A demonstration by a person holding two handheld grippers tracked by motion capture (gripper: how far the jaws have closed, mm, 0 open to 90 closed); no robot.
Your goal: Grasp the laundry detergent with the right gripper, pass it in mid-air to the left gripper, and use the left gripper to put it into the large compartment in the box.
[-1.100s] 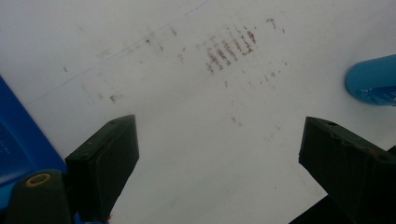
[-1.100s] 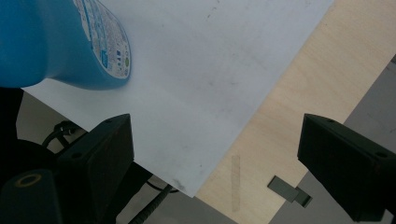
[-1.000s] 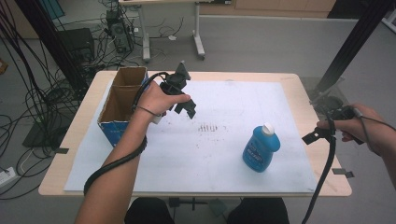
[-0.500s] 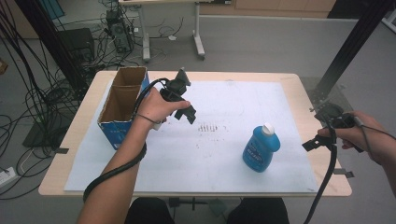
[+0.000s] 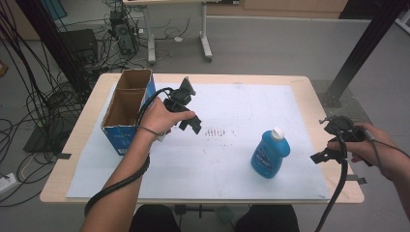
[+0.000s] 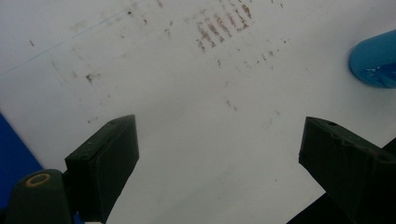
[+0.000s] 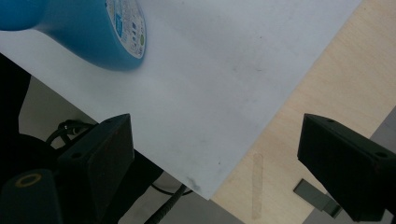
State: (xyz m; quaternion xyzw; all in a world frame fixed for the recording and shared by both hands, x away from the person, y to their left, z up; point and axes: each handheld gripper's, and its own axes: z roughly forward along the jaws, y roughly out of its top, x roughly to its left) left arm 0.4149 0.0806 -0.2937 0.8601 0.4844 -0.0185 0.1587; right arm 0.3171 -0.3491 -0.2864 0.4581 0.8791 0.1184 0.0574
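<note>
1. Since the earlier frame, the right hand-held gripper (image 5: 323, 155) has been sinking a little beside the table's right edge, while the left hand-held gripper (image 5: 191, 124) is staying over the white sheet (image 5: 232, 104) near the cardboard box (image 5: 126, 108).
2. Both are standing with jaws spread wide and nothing between them; the left one is hanging above a patch of brown smudges (image 6: 219, 25).
3. Nearest the right hand-held gripper, the blue bottle (image 5: 269, 153) with a white cap is standing upright on the sheet, well apart from both tools.
4. Its label (image 7: 126, 25) is showing small print and coloured icons, too small to read; the box's blue side is carrying pale lettering that is also unreadable.
5. Open sheet is lying between box and bottle, and bare wood of the table (image 5: 333, 121) is running along the right edge, where a grey tape strip (image 7: 317, 196) is sitting.
</note>
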